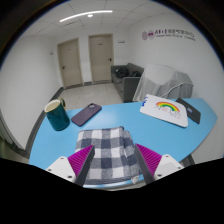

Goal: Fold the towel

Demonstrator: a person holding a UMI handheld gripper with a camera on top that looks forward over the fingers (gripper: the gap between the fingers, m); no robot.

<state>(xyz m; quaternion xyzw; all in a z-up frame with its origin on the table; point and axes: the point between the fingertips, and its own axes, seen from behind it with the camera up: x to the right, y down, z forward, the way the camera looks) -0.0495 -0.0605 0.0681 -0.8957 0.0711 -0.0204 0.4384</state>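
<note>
Between the pink pads (78, 160) of the open claw (110, 163), the checked towel (107, 152) lies folded on the blue desk (50, 140), its near edge cut off; both fingers flank it without pressing.

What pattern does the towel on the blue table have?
The towel has a grey and white check, seen in the gripper view.

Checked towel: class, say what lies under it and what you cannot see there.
The checked towel lies on the blue table, between the open fingers. Whatever lies beneath its folds is covered.
</note>
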